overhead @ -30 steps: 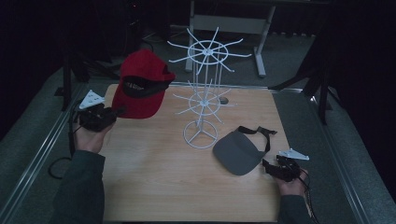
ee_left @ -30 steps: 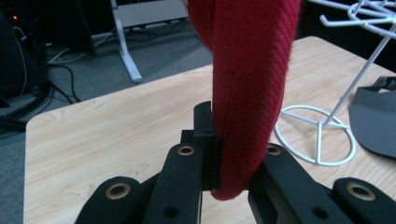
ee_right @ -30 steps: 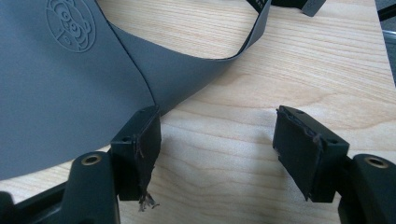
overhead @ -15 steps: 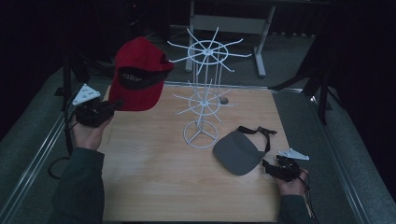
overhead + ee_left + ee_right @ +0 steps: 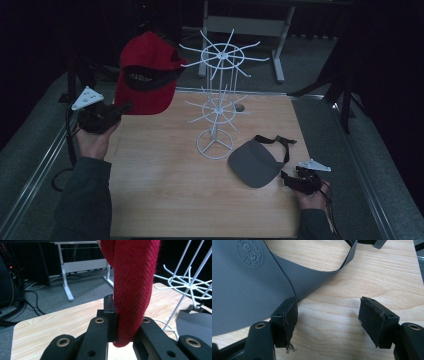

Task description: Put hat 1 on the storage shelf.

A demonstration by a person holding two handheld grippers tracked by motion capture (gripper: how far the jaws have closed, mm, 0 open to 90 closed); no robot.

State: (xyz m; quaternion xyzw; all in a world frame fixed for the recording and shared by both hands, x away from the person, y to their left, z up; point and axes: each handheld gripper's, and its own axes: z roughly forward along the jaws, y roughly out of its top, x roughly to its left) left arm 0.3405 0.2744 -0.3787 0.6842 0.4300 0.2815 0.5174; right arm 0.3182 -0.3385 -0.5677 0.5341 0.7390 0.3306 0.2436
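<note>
Red cap (image 5: 146, 75) — held aloft at about ten o'clock of the desk (image 5: 165, 200), just left of the white wire rack (image 5: 218, 95), whose upper spokes nearly meet the crown. My left hand-held gripper (image 5: 121, 107) is clamped fully down on the cap's fabric edge; in the left gripper view the red cloth (image 5: 132, 290) stands pinched between the two black jaws. My right hand-held gripper (image 5: 328, 322) rests at about four o'clock with its jaws wide apart and nothing between them, one pad just touching the rim of the grey visor (image 5: 244, 285).

Risks, as I judge them: the grip takes only a narrow fold of cloth, so a quick swing could let the cap slip free; the dangling crown may catch a spoke and tip the light rack; a frayed pad on the right jaw may grip the smooth visor poorly.

Surface and room: a pale wood desk with rounded corners, bordered by grey matting — beyond it, a dark room with a metal-legged bench (image 5: 240, 25) and loose cables on the floor (image 5: 82, 290).
</note>
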